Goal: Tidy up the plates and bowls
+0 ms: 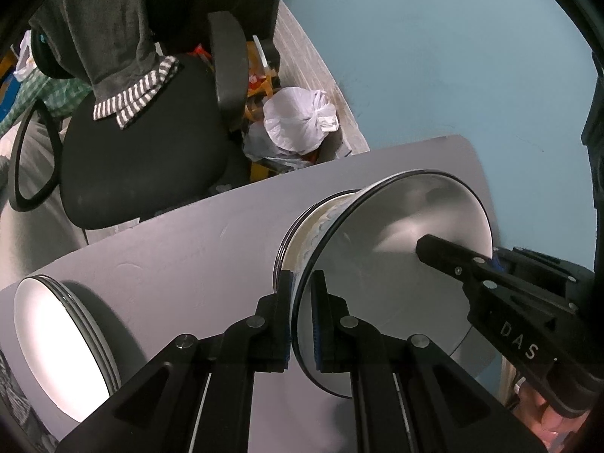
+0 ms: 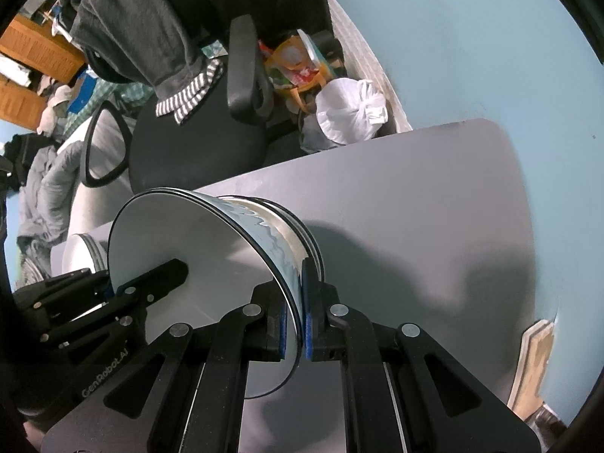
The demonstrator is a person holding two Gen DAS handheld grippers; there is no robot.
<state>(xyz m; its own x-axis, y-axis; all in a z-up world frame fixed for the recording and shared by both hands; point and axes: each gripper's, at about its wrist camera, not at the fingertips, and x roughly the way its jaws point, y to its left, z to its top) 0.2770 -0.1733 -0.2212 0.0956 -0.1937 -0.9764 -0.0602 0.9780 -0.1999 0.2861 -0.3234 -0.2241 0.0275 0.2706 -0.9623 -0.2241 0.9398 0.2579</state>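
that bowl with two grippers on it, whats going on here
A person with a gripper in each hand holds one bowl by opposite sides of its rim. The left gripper and the right gripper are each shut on the rim, one finger inside the bowl and one outside. Other bowls look nested under it. A stack of plates sits further left on the grey table.

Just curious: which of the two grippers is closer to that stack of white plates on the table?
Left. The left gripper grips the bowl's rim on the side facing the plate stack. The right gripper grips the bowl's opposite rim, farther from the stack.
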